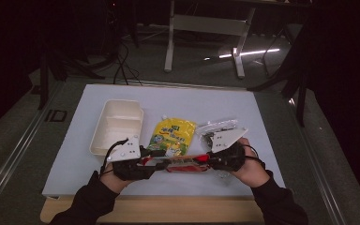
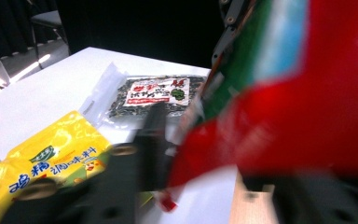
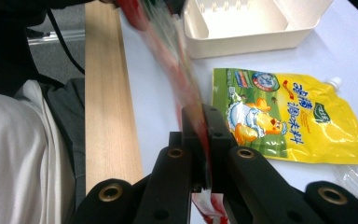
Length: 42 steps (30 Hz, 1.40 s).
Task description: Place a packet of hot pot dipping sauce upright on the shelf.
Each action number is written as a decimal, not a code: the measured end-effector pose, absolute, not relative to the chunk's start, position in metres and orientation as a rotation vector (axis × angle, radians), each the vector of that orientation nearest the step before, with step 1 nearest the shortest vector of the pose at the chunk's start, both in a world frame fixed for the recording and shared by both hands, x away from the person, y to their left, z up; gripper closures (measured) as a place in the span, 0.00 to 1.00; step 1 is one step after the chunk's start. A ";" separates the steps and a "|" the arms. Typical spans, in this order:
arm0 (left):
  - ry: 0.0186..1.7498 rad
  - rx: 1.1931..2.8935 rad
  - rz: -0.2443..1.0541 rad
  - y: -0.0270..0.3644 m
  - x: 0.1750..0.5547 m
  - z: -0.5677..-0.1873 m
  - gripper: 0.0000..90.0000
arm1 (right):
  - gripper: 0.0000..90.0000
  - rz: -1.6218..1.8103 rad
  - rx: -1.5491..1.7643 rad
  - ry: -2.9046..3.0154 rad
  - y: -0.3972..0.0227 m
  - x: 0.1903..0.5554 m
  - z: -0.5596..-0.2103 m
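Two grippers meet over the near edge of the table, each on one end of a long red packet [image 1: 180,163] stretched level between them. The right gripper [image 3: 204,140] has its black jaws pressed together on the packet's end, the red film pinched flat between the pads. The left gripper [image 1: 146,164] faces it from the other side; in the left gripper view the packet's red, green and pale blue print looms blurred against its jaws, and I cannot tell whether they press on it. Both hands sit low, knuckles outward, forearms in dark sleeves coming up from the near edge and angling inward, wrists turned so the grippers point at each other. Just behind the packet lies a yellow spouted pouch [image 1: 171,136] flat on the white table [image 1: 84,168]. Left of that stands an open cream box [image 1: 116,125], and to the right lies a clear bag of dark seeds [image 2: 156,95]
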State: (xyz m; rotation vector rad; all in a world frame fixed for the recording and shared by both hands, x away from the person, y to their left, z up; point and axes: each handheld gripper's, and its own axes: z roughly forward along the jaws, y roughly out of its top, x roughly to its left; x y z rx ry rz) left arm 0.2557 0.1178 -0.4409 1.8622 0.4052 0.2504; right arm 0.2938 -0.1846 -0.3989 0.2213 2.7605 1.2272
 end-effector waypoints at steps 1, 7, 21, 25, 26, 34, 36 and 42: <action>0.423 1.851 0.274 0.118 0.255 -0.442 0.51 | 1.00 1.229 0.225 2.747 -0.186 0.294 -0.397; 0.478 1.850 0.277 0.118 0.254 -0.450 0.16 | 1.00 1.277 0.252 2.705 -0.196 0.299 -0.386; 0.511 1.836 0.234 0.120 0.239 -0.493 0.02 | 1.00 1.341 0.302 2.610 -0.196 0.321 -0.363; 0.506 1.838 0.238 0.119 0.237 -0.502 0.02 | 1.00 1.358 0.305 2.600 -0.188 0.330 -0.360; 0.499 1.852 0.242 0.118 0.236 -0.507 0.02 | 1.00 1.360 0.307 2.596 -0.186 0.333 -0.359; 0.495 1.887 0.255 0.114 0.235 -0.518 0.02 | 1.00 1.359 0.318 2.610 -0.167 0.352 -0.359; 0.497 1.887 0.248 0.114 0.235 -0.519 0.02 | 1.00 1.361 0.317 2.614 -0.161 0.357 -0.359; 0.529 1.907 0.249 0.115 0.235 -0.521 0.02 | 1.00 1.373 0.330 2.601 -0.149 0.372 -0.356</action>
